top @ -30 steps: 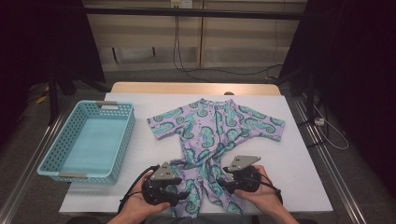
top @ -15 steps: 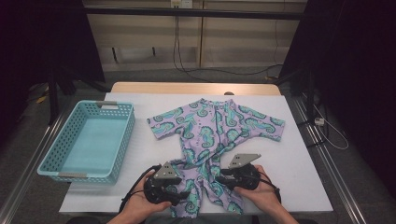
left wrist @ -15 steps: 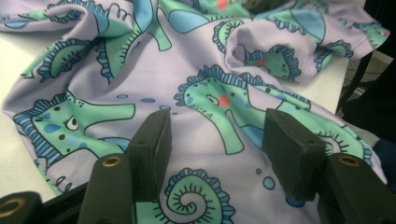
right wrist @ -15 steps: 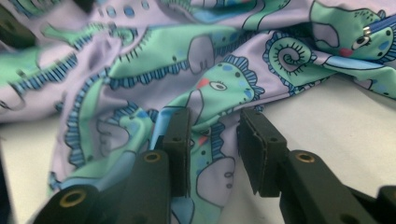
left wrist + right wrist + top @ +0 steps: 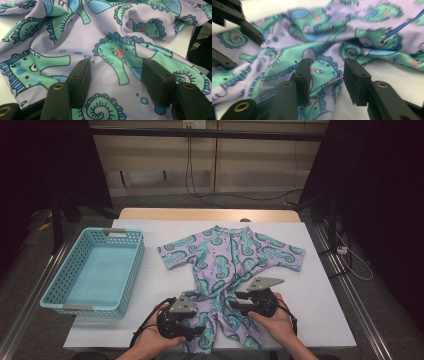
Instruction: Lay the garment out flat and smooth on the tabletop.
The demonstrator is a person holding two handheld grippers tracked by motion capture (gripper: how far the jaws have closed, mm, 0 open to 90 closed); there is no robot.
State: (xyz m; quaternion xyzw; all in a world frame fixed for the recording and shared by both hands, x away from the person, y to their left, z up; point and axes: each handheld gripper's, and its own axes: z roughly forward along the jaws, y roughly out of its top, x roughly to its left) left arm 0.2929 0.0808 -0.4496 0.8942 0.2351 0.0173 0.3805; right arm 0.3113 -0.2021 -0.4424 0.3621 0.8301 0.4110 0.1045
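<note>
A white table (image 5: 320, 285) with a bare wooden strip along its far edge stood in a dim room; behind it ran a pale panelled wall (image 5: 150, 160) with black cables (image 5: 200, 185) hanging down to a grey floor, and dark curtains closed in both sides. A turquoise perforated basket (image 5: 55, 287) sat on the left part of the table, well apart from the lilac seahorse-print baby suit (image 5: 225, 255), which lay spread face up at the middle, its legs reaching the near edge. The left gripper (image 5: 113, 76) rested over the left leg, jaws spread with flat cloth between them and not pinched. The right gripper (image 5: 327, 75) sat over the right leg, jaws apart after just opening a little, a fold of fabric lying between them without being squeezed. The picture there was blurred.
</note>
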